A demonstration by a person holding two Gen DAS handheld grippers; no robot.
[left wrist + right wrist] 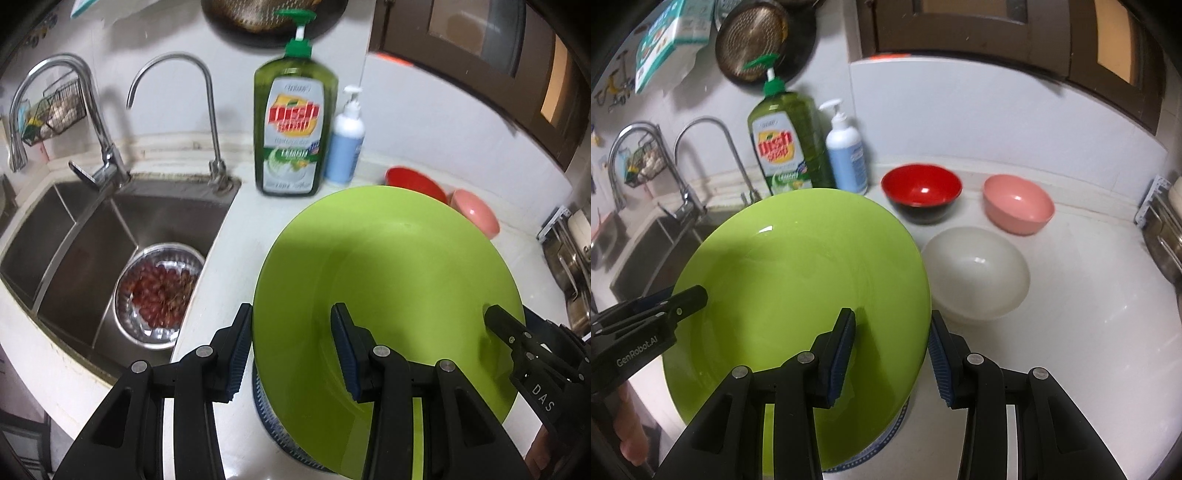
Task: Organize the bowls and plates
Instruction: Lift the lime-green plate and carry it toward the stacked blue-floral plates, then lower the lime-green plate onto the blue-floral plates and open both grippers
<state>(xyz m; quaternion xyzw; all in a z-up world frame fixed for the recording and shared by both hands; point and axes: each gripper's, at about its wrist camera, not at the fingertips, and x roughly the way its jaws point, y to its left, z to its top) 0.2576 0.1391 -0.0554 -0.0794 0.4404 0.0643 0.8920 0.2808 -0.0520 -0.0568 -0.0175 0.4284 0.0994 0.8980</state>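
A large green plate (388,295) is seen tilted above a white kitchen counter (229,258), straddled on opposite edges by two hand-held grippers. In the left wrist view, the left gripper (291,347) is spread around the plate's left rim, one blue-padded finger outside the edge and the other over the plate's face; whether the pads are pressed against the plate cannot be told. In the right wrist view, the right gripper (892,354) is set the same way on the plate's right rim, with a visible gap between the outer pad and the edge, so a firm hold cannot be confirmed there either. Beneath the green plate, at the lower centre of both frames, the rim of a blue-patterned plate (886,439) is shown lying on the counter. Three bowls are seen in the right half of the right wrist frame: a red bowl (921,194) with a black outside, a pink bowl (1018,204) near it, and a white bowl (977,273) in front of both, just beside the green plate. A green dish soap bottle (295,125) and a smaller white-and-blue pump bottle (345,147) are stood side by side against the wall at upper centre. At the left of the left wrist frame, a steel sink (74,236) is pictured with a metal colander (159,291) of red grapes (162,291) inside and two faucets (207,122) behind it.
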